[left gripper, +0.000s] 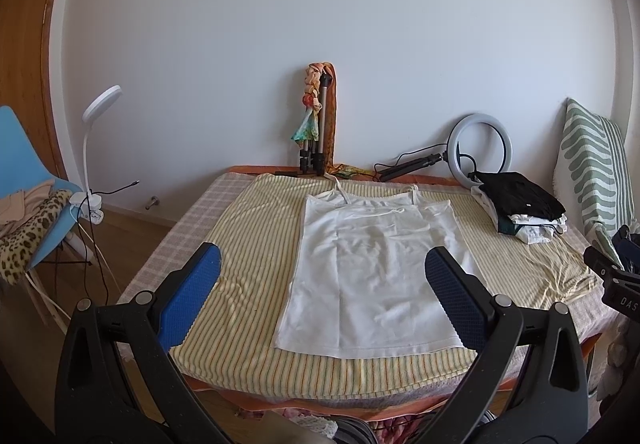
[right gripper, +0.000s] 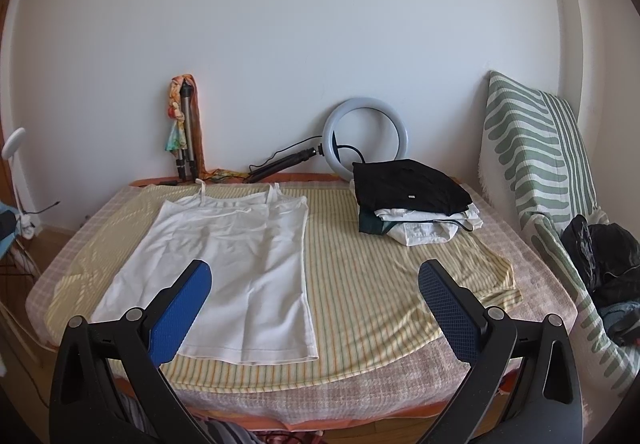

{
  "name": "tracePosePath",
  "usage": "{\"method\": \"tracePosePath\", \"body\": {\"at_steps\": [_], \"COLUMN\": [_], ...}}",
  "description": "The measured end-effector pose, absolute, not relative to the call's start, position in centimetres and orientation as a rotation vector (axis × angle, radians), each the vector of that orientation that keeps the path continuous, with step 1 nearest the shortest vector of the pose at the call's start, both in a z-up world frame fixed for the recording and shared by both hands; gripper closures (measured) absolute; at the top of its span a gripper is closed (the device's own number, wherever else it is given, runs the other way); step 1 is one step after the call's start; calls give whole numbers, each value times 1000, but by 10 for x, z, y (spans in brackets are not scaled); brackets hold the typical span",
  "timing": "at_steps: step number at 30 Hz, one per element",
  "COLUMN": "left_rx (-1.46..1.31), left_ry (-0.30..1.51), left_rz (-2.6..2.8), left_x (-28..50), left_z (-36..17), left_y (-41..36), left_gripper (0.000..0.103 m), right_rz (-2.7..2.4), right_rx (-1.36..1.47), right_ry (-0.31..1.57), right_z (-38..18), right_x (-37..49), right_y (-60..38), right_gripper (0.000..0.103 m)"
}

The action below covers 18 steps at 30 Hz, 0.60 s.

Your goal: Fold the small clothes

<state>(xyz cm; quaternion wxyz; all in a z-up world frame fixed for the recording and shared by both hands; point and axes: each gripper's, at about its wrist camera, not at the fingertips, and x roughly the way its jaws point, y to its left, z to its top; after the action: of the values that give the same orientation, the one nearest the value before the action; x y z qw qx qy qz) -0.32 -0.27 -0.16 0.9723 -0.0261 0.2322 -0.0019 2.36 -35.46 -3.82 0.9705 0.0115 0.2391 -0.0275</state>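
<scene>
- Plainly, the top [left gripper: 372,268] lies flat and spread on the striped cloth [left gripper: 248,284], hem toward the bed's near edge, straps toward the far edge.
- It looks thin, light and limp; it should slide and wrinkle easily, so the hem corners or strap ends seem the best holds.
- Left gripper [left gripper: 322,276] and right gripper [right gripper: 315,286] both hover above the near edge, jaws spread wide, holding nothing.
- Only the left view shows the chair [left gripper: 24,179]; the right view shows more of the pile [right gripper: 412,199] near the far right corner.
</scene>
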Motion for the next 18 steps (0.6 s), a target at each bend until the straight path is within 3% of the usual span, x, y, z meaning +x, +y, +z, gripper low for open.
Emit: {"method": "tracePosePath", "body": {"at_steps": [18], "left_rx": [-54], "left_ry": [470], "left_rz": [-6], "left_x": [-4], "left_z": [-4], "left_y": [-2], "left_gripper": [0], "right_rz": [-55], "right_rx": [22], "right_ry": [482], "right_z": [-36], "right_x": [27], "right_y": [-355], "right_gripper": [0]}}
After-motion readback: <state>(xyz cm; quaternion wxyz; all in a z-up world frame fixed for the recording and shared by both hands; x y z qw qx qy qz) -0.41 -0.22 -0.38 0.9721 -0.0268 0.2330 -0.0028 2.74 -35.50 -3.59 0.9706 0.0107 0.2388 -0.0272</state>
